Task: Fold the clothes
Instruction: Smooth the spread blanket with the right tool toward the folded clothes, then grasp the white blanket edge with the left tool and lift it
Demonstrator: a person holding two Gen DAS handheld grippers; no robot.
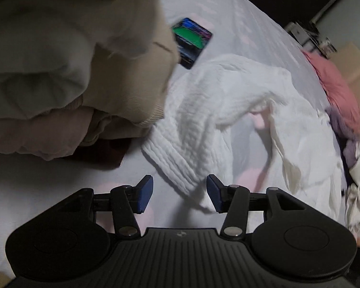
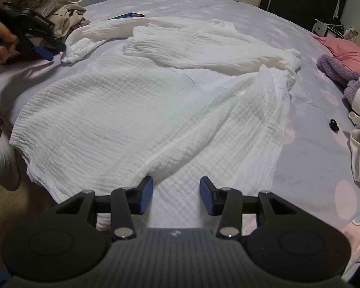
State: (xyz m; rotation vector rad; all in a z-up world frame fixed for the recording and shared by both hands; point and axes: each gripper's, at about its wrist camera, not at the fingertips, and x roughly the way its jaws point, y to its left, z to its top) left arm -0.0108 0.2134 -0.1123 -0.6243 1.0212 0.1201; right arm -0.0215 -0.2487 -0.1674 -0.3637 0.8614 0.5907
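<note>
White crinkled garment [image 2: 156, 110] spread flat on bed [image 2: 312, 144]
Right gripper [image 2: 176, 195] over near hem, jaws apart, nothing pinched; left gripper [image 1: 180, 193] beside sleeve cuff [image 1: 180, 168], open, empty; clothes pile [image 1: 60, 72] left

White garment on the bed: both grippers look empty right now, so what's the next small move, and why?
Probably close the right gripper on the near hem of the white garment. Its jaws stand open with that crinkled edge lying between them, nothing pinched yet. The left gripper is open too, hovering by the sleeve cuff, so it could grip there next to start a fold.
</note>
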